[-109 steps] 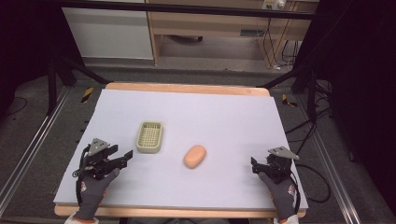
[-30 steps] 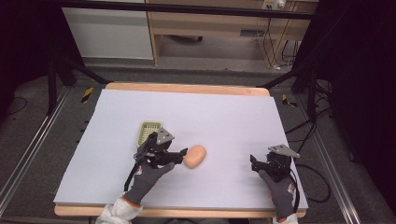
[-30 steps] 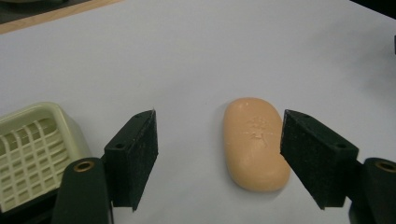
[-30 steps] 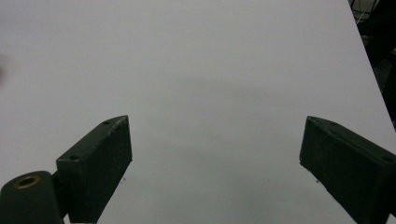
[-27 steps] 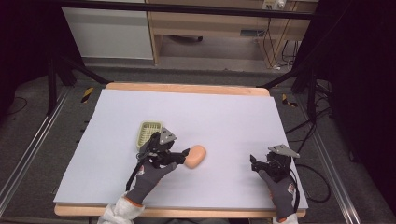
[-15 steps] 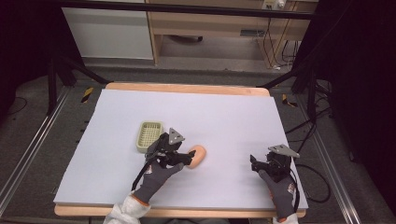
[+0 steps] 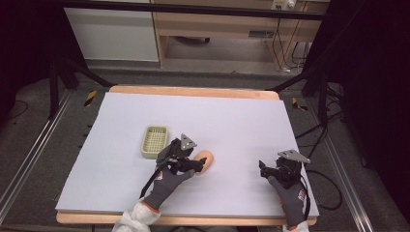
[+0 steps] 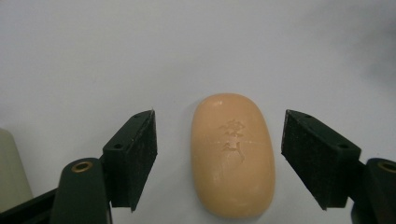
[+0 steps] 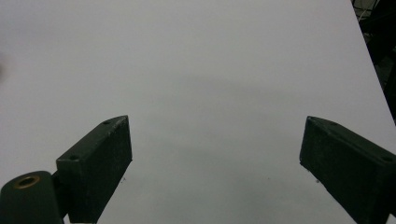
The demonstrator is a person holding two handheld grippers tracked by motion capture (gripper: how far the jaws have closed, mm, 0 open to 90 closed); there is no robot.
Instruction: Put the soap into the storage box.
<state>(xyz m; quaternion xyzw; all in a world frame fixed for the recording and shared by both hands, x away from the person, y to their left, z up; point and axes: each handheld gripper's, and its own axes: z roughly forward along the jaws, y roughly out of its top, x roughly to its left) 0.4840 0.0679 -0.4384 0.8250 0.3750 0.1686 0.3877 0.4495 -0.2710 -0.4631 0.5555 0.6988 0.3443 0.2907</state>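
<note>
left gripper (image 8: 219, 158): jaws wide, we straddle the soap (image 8: 232, 154), no pad touching it
progress: reach done, we judge; squeeze and lift left
right gripper (image 9: 215, 168): jaws wide, holding nothing, parked on the table (image 7: 241, 116) well apart from the soap
tray (image 7: 154, 141): just beyond left gripper, to its left
obstacles: none between jaws and soap

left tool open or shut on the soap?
Open. In the left gripper view the left tool has its jaws either side of the soap, with gaps showing on both sides.
</note>
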